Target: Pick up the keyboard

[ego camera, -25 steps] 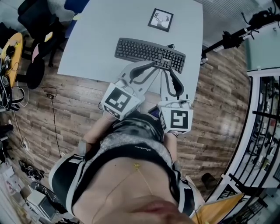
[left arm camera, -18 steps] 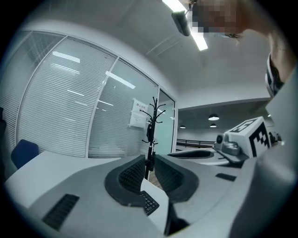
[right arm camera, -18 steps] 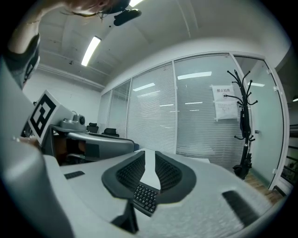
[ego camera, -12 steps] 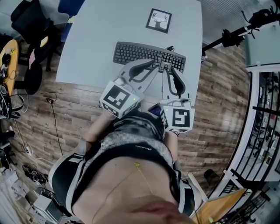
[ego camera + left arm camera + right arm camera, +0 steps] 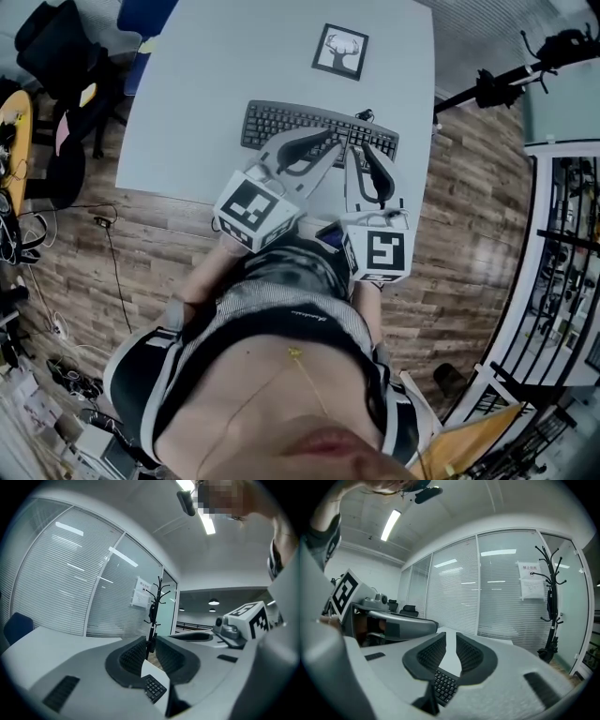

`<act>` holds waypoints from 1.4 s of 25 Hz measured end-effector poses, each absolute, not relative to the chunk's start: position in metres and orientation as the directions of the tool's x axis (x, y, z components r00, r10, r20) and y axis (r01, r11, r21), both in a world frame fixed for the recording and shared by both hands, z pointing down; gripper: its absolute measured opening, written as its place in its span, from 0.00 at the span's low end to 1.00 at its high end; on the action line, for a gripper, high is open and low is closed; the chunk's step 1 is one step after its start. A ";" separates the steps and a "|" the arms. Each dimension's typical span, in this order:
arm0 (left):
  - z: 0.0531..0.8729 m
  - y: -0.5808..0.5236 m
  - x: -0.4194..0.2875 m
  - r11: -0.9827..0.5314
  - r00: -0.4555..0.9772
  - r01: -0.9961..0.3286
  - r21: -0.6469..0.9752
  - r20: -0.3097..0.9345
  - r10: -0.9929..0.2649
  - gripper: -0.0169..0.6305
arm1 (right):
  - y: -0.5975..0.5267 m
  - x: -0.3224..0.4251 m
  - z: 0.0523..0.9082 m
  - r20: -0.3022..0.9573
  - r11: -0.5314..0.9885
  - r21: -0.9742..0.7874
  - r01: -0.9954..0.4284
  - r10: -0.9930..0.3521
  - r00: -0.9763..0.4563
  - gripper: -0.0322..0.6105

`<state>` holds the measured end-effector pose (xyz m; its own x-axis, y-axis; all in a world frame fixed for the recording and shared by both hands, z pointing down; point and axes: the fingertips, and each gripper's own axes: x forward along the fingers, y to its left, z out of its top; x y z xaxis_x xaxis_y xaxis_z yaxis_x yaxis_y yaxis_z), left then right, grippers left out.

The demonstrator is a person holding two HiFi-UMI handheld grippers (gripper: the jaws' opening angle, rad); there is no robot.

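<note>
Black plastic keyboard point(image 5: 278, 123): lies flat near the front edge of the pale grey table point(image 5: 187, 103), beneath both grippers' tips.
Left gripper point(image 5: 330, 141): jaws narrowly apart, nothing between them.
Right gripper point(image 5: 360, 155): jaws narrowly apart, nothing between them.
Black-framed deer picture point(image 5: 340, 51): beyond the keyboard, apart from it.

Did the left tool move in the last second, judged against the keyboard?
Yes, forward. The left tool had its tips short of the keyboard; now they overlap its keys in the head view.
</note>
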<state>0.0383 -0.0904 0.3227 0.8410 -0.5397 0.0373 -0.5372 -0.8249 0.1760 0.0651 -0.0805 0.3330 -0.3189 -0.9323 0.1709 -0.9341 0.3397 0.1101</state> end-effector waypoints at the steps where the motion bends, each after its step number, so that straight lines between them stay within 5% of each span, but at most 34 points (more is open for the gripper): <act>1: 0.323 -0.094 0.038 -0.826 0.842 -0.536 0.177 0.037 -0.538 0.09 | -0.084 0.065 0.333 0.170 0.339 0.112 -0.934 -0.933 -0.318 0.16; 35: 0.330 -0.137 0.037 -0.806 0.821 -0.568 0.164 0.048 -0.569 0.09 | -0.123 0.066 0.334 0.161 0.368 0.116 -0.923 -0.924 -0.348 0.16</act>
